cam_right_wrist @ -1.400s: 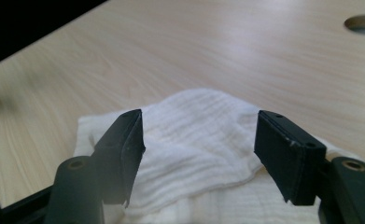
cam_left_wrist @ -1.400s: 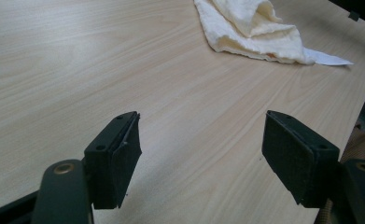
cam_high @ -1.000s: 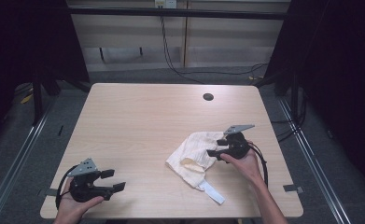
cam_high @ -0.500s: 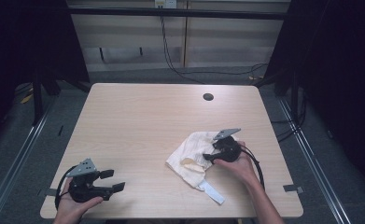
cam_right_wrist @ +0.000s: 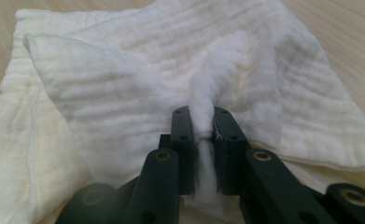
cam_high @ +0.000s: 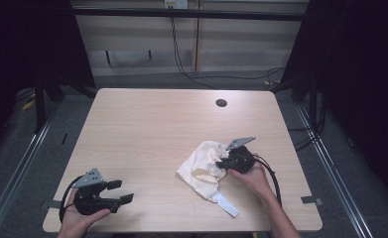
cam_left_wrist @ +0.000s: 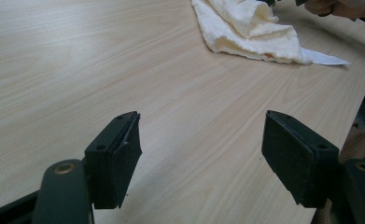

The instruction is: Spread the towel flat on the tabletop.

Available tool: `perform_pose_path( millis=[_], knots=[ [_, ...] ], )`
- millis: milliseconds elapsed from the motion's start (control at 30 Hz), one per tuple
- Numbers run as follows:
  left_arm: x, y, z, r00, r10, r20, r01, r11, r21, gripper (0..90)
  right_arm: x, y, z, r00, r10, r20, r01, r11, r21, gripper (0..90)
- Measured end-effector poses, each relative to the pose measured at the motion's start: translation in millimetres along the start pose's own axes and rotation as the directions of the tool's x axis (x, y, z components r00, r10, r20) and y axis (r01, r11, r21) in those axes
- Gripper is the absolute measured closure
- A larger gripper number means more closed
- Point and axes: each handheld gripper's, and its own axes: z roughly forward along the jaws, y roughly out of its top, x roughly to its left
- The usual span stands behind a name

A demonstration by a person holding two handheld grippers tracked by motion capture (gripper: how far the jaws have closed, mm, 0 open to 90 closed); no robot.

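Note:
A crumpled cream-white cloth [cam_high: 201, 166] with a white label tab lies on the right half of the wooden table [cam_high: 157, 129]. My right gripper [cam_high: 224, 163] sits at its right edge. In the right gripper view the jaws are shut on a pinched ridge of the cloth [cam_right_wrist: 124, 88], with my right gripper [cam_right_wrist: 202, 123] pressed into the fabric. My left gripper [cam_high: 124, 192] rests near the table's front left corner, held in a hand. In the left gripper view, my left gripper [cam_left_wrist: 201, 140] stands open over bare wood, with the cloth [cam_left_wrist: 252, 28] far ahead.
A small dark round hole [cam_high: 221, 103] sits near the table's far right. Cables trail from both grippers over the table's front edge. Dark floor, metal rails and hanging wires surround the table.
My right gripper has moved left and down onto the cloth's right edge and closed on a fold. The left gripper has stayed in place.

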Motion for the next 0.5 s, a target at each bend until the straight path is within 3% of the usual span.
perform_pose_path(
  millis=[267,500],
  knots=[
    [-0.6,0.6,1.1,1.0,0.003,0.001,-0.003,1.0,0.001,28.7,4.2,-1.3,0.1,0.9994,0.025,-0.024,-0.025,1.0,-0.005,85.2],
    [1.1,1.1,-2.4,0.9996,-0.005,0.026,0.005,0.9999,-0.01,30.9,23.0,-3.3,-1.7,0.9968,0.051,-0.062,-0.05,0.999,0.013,85.6]
  ],
)
